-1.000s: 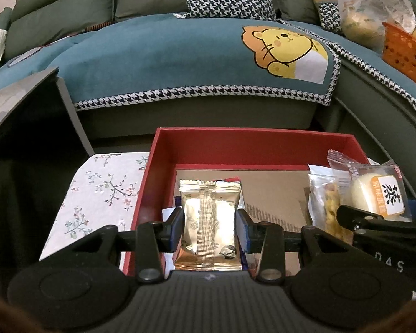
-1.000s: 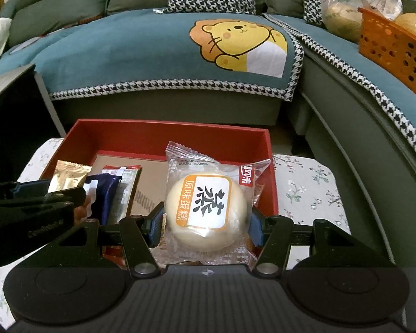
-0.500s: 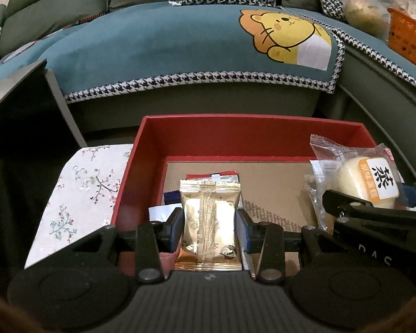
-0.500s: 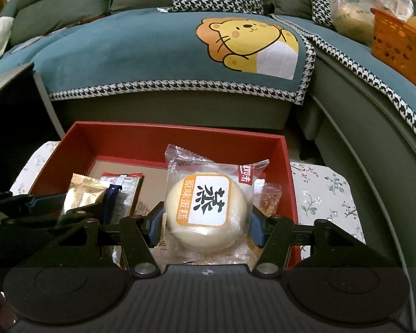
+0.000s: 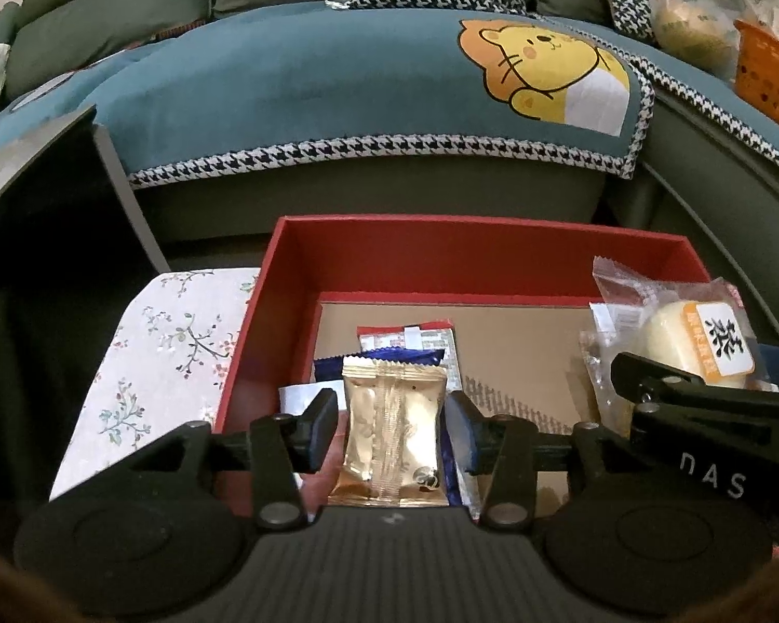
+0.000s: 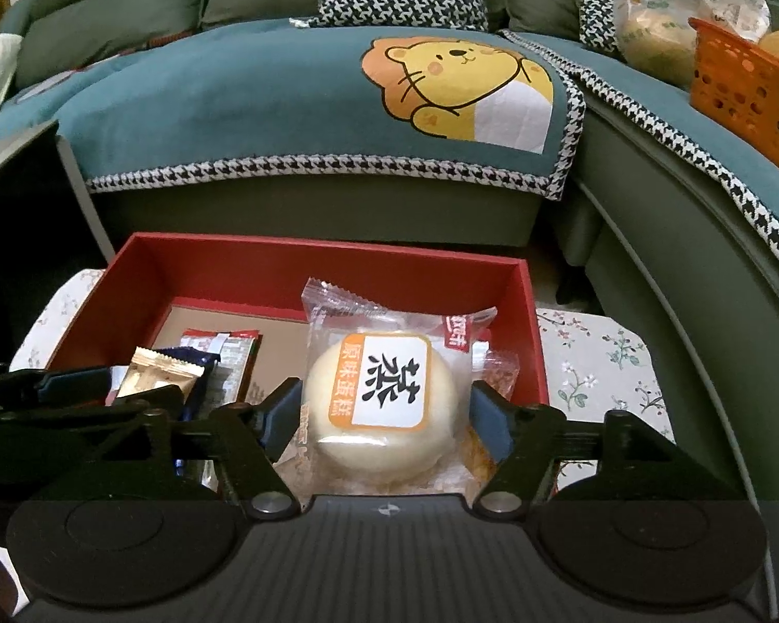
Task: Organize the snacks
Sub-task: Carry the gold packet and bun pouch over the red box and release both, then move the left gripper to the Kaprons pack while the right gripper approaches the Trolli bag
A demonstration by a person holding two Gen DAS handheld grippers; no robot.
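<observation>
Both tools just opened: left (image 5: pixel 392 428) frees gold packet (image 5: pixel 392 431), right (image 6: pixel 384 412) frees cake (image 6: pixel 381 405).

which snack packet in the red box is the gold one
The gold foil packet between the left gripper's open jaws; the others are blue, red-topped, or clear around a round cake.

Legible markings: cake packet and gripper body

Steamed cake packet (image 6: pixel 379 394): orange-framed label, large black character 蒸, orange side text 原味蛋糕; small red corner tag unreadable. Right gripper (image 5: pixel 696 446) casing: letters "DAS", partly cut off.
</observation>
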